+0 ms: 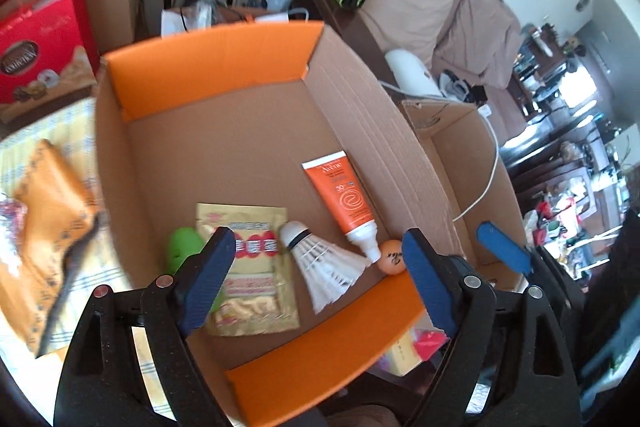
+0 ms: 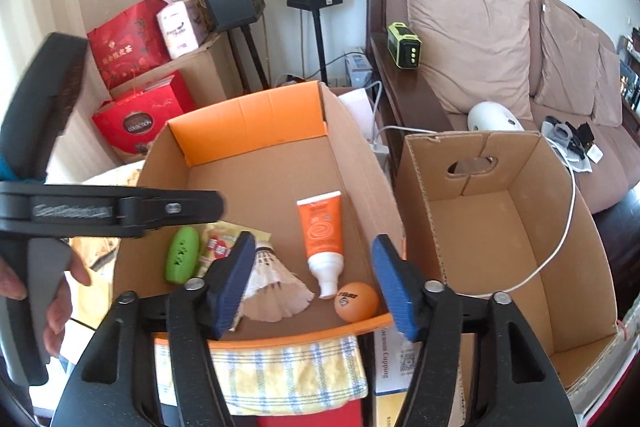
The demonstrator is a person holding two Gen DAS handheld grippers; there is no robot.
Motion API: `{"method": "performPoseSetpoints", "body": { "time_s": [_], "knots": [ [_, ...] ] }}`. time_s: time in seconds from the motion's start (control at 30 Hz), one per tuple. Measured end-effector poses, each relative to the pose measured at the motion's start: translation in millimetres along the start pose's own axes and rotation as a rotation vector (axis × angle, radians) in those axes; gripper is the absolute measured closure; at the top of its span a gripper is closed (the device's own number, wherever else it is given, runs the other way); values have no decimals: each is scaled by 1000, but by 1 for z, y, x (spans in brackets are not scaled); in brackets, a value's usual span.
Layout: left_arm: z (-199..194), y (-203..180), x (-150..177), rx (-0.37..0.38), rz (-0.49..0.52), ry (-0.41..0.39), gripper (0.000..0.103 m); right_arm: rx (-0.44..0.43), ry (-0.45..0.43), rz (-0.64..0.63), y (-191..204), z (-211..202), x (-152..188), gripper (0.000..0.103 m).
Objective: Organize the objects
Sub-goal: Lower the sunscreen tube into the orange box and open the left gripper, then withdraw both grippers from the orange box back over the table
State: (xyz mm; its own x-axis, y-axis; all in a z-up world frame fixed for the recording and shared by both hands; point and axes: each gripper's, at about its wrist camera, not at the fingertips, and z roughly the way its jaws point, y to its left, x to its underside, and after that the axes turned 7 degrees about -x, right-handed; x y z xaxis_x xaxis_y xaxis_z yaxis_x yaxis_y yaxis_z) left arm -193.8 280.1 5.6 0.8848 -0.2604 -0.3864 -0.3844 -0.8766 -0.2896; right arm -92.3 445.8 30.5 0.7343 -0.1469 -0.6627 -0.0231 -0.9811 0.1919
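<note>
Both my grippers, left [image 1: 318, 259] and right [image 2: 314, 277], hang open and empty over the orange-edged box [image 1: 208, 67]. Shuttlecock [image 2: 276, 287], sunscreen tube [image 2: 322, 235] and ball [image 2: 356, 301] crowd its near wall. Grabbing one probably knocks the ball rolling; left view's blurred.

An open cardboard box [image 2: 360, 163] with orange flaps holds five things on its floor: a green oval piece [image 2: 183, 255], a gold packet [image 1: 250, 267], a white shuttlecock [image 2: 276, 291], an orange sunscreen tube [image 2: 322, 227] and an orange ball [image 2: 357, 301] in the near corner.
</note>
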Motion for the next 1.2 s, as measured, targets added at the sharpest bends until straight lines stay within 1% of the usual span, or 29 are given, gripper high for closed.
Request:
{"method": "performPoseSetpoints", "body": {
  "time_s": [0.03,0.07,0.23,0.27,0.3,0.37,0.5,0.53,0.57,0.73,0.83,0.87,1.03,1.2],
  "knots": [
    [-5,0,0,-2,9,-11,19,-10,0,1,3,-1,-1,26],
    [-12,4,5,-7,18,-21,19,-16,0,-1,5,-1,-2,24],
    [-37,22,24,-55,37,-60,15,-22,1,-28,23,-1,-5,21],
    [-41,26,26,-70,37,-72,11,-26,1,-33,27,-1,-5,20],
    [-46,31,29,-85,30,-89,0,-28,1,-39,31,-1,-6,20],
    [-54,40,35,-96,15,-111,0,-37,3,-49,39,0,-6,17],
    [-63,55,44,-115,6,-120,0,-52,10,-58,53,2,-8,12],
    [-67,60,46,-127,5,-129,0,-58,13,-60,57,3,-9,8],
    [-70,63,48,-134,5,-134,0,-66,18,-63,60,4,-10,0],
    [-93,91,64,-159,-13,-165,0,-92,40,-90,83,7,-10,0],
    [-109,111,76,-187,-21,-193,0,-106,44,-121,99,7,-8,0],
    [-116,121,83,-200,-32,-209,0,-114,44,-129,103,8,-7,0],
    [-134,170,112,-245,-95,-237,0,-172,67,-154,127,15,-1,0],
    [-141,218,147,-254,-178,-243,0,-242,79,-197,156,23,9,1]
  ]
}}
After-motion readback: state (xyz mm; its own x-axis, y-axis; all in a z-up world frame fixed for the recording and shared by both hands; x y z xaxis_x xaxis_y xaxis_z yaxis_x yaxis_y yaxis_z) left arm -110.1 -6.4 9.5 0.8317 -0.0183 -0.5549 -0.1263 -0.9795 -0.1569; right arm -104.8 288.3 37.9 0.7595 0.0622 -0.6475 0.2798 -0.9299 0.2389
